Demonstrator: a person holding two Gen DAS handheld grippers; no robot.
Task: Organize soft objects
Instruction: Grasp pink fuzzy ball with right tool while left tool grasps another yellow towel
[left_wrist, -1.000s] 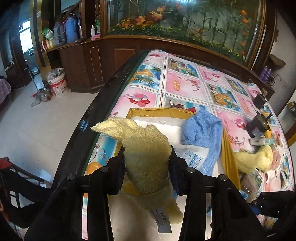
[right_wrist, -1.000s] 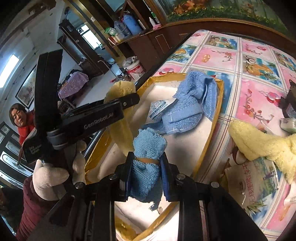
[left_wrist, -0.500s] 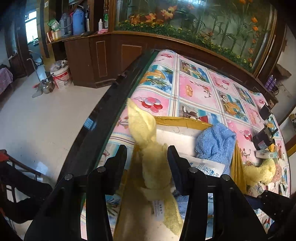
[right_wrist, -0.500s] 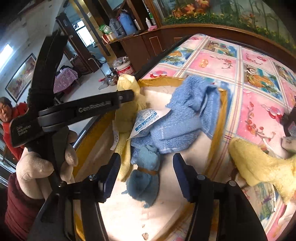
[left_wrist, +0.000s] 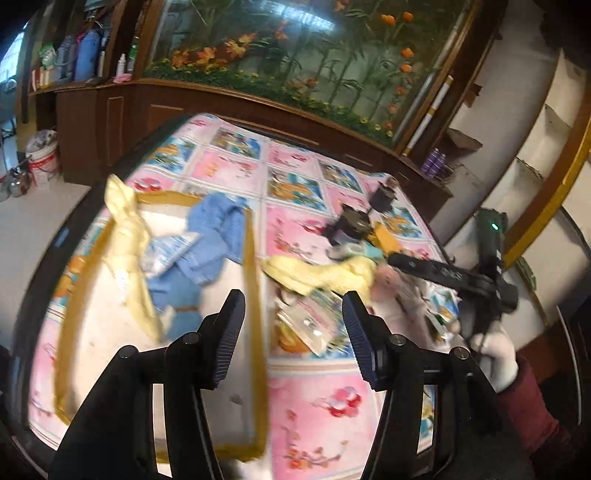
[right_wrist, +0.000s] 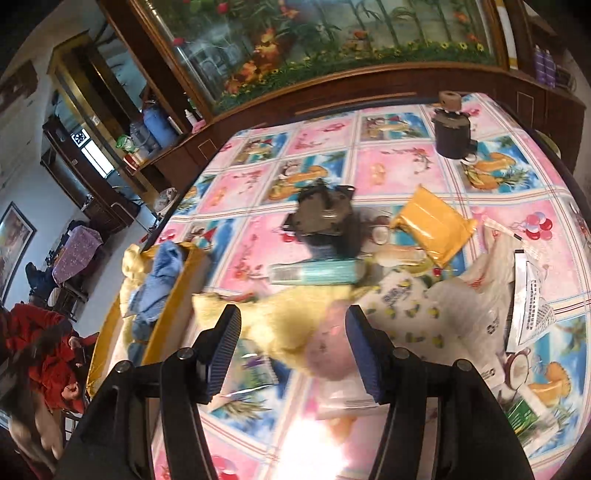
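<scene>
- Left wrist view: the left gripper (left_wrist: 293, 328) hangs over the gold rim of the tray (left_wrist: 255, 258), jaws spread and just been opening, nothing between them
- In that view the tray's white floor is seen whole; a long yellow cloth (left_wrist: 127, 240) lies along its far-left side with one end poking over the corner, and blue towels (left_wrist: 207, 251) with a printed label are heaped beside it
- Only this view shows the right gripper (left_wrist: 454, 275) from outside, held by a white-gloved hand (left_wrist: 495, 354) with a dark red sleeve, above the clutter right of the tray
- Right wrist view: the right gripper's jaws stand apart, having opened within the last moment, with a yellow plush (right_wrist: 291, 314) and a blurred pink soft thing (right_wrist: 330, 350) lying on the tablecloth (right_wrist: 399, 173) under the gap; I cannot tell whether the pads touch them
- Only this view shows the right half of the table: an orange packet (right_wrist: 432, 225), a teal tube (right_wrist: 314, 273), a dark olive device (right_wrist: 321, 214), a dark jar (right_wrist: 452, 127), plastic bags (right_wrist: 476, 295) and a printed sheet
- It sees the tray only edge-on at the left, blue and yellow cloth showing above the rim
- The tray sits near the table's left edge; much of its near floor is bare
- The far tablecloth is open, and the near-right is crowded
</scene>
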